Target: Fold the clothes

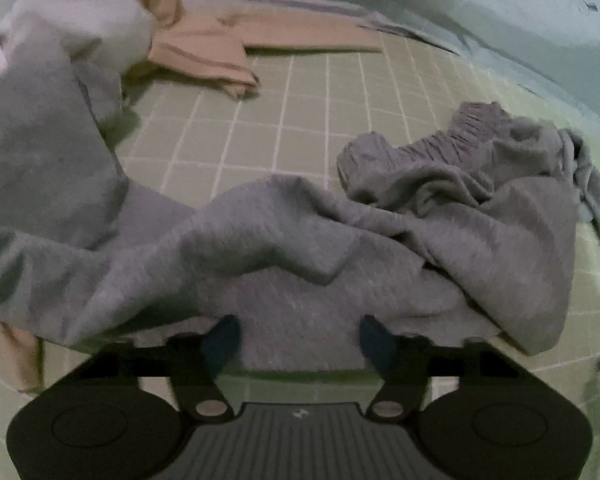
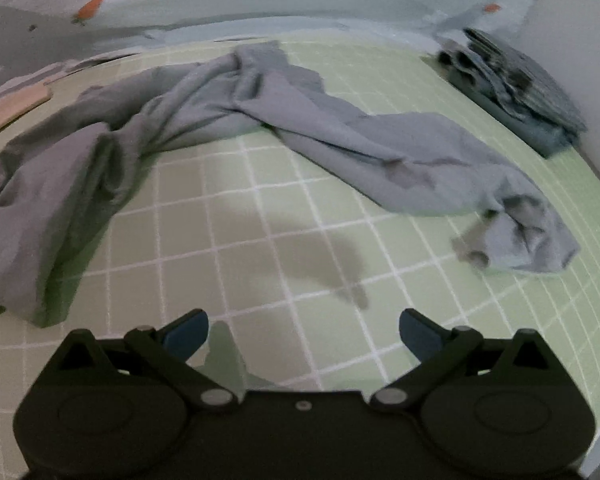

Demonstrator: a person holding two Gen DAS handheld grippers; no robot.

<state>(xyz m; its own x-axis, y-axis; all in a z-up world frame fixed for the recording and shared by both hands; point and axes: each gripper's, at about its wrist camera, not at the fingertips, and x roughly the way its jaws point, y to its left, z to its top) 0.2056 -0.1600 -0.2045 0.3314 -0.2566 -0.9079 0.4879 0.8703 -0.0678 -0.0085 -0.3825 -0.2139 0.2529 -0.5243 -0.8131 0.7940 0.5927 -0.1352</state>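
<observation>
While the grey trousers [image 1: 284,248] lie rumpled on the green checked sheet [image 1: 300,120], bunch hem inside half-parted left gripper [image 1: 300,340] before closing — right gripper [image 2: 304,336], wide, empty, short of the trousers; reach for far leg.

The right gripper [image 2: 304,334] hangs over bare green checked sheet [image 2: 260,240], its blue-padded jaws spread wide with nothing between them. A crumpled grey garment [image 2: 260,112] sprawls across the bed beyond it, reaching from the left edge toward the right. A folded dark pile [image 2: 516,92] sits near the far right corner, and a beige cloth [image 2: 12,110] lies at the far left.
</observation>
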